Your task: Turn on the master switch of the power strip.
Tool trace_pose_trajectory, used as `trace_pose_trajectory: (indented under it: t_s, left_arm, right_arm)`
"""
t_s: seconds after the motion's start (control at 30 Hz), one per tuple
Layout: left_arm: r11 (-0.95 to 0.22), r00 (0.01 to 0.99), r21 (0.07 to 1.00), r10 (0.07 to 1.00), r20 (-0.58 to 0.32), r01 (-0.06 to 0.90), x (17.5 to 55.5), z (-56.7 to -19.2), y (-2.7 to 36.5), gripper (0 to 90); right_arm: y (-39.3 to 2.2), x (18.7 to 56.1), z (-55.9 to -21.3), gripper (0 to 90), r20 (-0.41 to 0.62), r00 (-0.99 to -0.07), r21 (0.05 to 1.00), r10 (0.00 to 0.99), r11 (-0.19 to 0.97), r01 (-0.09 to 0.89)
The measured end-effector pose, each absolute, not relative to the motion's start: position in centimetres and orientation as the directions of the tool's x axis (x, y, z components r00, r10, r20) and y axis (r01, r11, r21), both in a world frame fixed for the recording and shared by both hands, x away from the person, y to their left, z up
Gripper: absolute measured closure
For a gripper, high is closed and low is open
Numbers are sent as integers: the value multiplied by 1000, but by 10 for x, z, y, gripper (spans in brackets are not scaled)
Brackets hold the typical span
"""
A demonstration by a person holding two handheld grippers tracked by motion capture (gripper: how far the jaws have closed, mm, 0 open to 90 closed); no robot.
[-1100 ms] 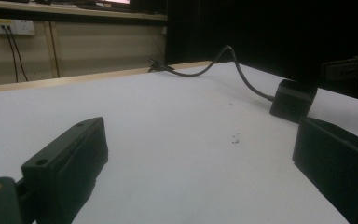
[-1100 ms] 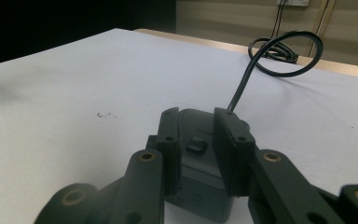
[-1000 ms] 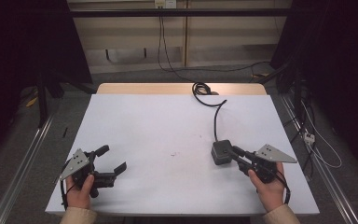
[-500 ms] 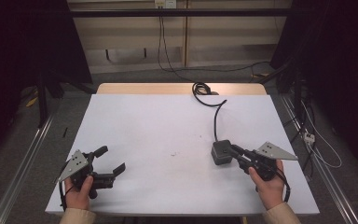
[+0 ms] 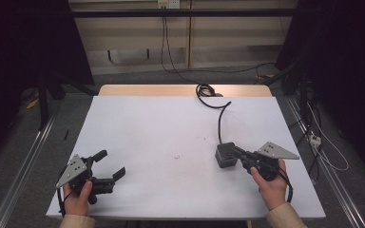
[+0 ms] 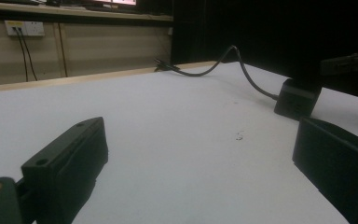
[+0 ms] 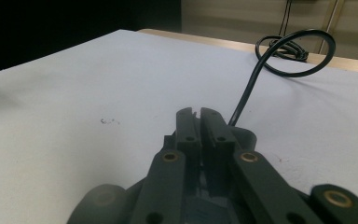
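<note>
The power adapter [image 5: 225, 155] was a small dark block w/ rounded corners and matte plastic skin, lying on the table just in front of the right gripper [image 5: 240, 153], its top touching or nearly touching the jaw tips. In the right gripper view the jaws had just been closing and stood pressed together over the block [image 7: 247, 135], w/ only a thin slit between them and nothing held. From the block a round black cable [image 5: 221, 118] went away from the tongs in a curve and ended in a coil near the far edge. The left gripper [image 5: 108, 165] was well apart to the left, jaws wide open and empty, flat black pads [image 6: 70, 163] low over the surface. The table [image 5: 171, 123] was covered w/ smooth white sheet; a wooden strip showed at the far edge. Between both tongs was much bare room; the right gripper was near the right edge.
</note>
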State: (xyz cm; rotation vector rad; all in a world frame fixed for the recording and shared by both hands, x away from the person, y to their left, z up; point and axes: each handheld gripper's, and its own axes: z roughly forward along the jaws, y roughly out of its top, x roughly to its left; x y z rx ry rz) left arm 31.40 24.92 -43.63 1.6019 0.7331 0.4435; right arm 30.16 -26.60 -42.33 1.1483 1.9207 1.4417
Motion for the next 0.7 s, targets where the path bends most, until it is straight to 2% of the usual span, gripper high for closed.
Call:
trace_pose_trajectory:
  t_s: [0.17, 0.7]
  left_arm:
    - [-40, 726, 978, 677, -124, 204, 315, -437, 248, 30]
    - [-37, 725, 978, 678, -126, 204, 315, -437, 249, 30]
  right_arm:
    - [-267, 307, -425, 900, 122, -517, 932, 847, 81, 353]
    - [-262, 311, -429, 900, 100, -538, 923, 837, 124, 365]
